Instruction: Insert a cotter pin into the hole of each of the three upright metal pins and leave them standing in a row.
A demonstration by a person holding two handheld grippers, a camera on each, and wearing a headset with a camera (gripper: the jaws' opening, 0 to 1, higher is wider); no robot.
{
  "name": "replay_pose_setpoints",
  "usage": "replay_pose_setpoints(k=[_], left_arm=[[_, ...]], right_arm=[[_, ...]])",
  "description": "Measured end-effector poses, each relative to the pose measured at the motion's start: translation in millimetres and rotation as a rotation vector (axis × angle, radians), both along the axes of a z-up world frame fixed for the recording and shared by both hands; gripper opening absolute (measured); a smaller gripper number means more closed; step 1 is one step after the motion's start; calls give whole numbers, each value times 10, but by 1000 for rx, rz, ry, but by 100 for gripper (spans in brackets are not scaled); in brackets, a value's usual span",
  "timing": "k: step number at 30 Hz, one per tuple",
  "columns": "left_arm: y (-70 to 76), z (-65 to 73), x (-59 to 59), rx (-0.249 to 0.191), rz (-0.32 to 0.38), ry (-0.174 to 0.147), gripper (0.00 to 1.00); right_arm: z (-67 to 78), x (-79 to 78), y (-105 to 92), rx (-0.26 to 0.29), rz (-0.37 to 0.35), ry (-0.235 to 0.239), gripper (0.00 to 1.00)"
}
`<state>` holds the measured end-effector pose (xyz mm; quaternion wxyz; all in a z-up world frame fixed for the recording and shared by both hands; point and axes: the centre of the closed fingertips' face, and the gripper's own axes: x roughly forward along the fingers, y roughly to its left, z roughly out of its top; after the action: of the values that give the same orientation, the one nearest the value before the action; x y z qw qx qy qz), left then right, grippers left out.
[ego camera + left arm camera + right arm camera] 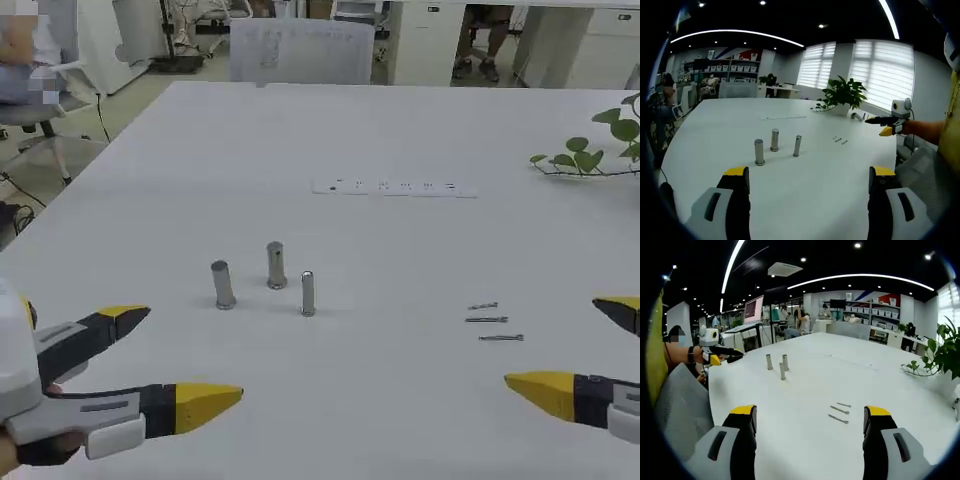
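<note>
Three upright metal pins (pixel 274 277) stand near the middle of the white table (pixel 400 130), not quite in a line; I see the pins (pixel 774 144) ahead in the left gripper view and the pins (pixel 777 365) far left in the right gripper view. Three cotter pins (pixel 490 320) lie flat to their right, also seen as cotter pins (pixel 839 411) and cotter pins (pixel 839 139). My left gripper (pixel 190 355) hovers open at the near left. My right gripper (pixel 570 350) is open at the near right, close to the cotter pins. Neither holds anything.
A white power strip (pixel 395 187) lies beyond the pins. A potted plant's leaves (pixel 600 150) reach over the right edge. A grey chair back (pixel 300 50) stands at the far edge, and a person sits at the far left.
</note>
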<state>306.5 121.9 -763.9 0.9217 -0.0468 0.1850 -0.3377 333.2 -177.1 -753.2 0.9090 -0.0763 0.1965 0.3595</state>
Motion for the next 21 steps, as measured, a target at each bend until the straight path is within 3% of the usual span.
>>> replay_pose_setpoints(k=[21], left_arm=[[-22,-9,-6,2,-3,2,100]], right_arm=[[-6,-3,-3,3,2,5,88]])
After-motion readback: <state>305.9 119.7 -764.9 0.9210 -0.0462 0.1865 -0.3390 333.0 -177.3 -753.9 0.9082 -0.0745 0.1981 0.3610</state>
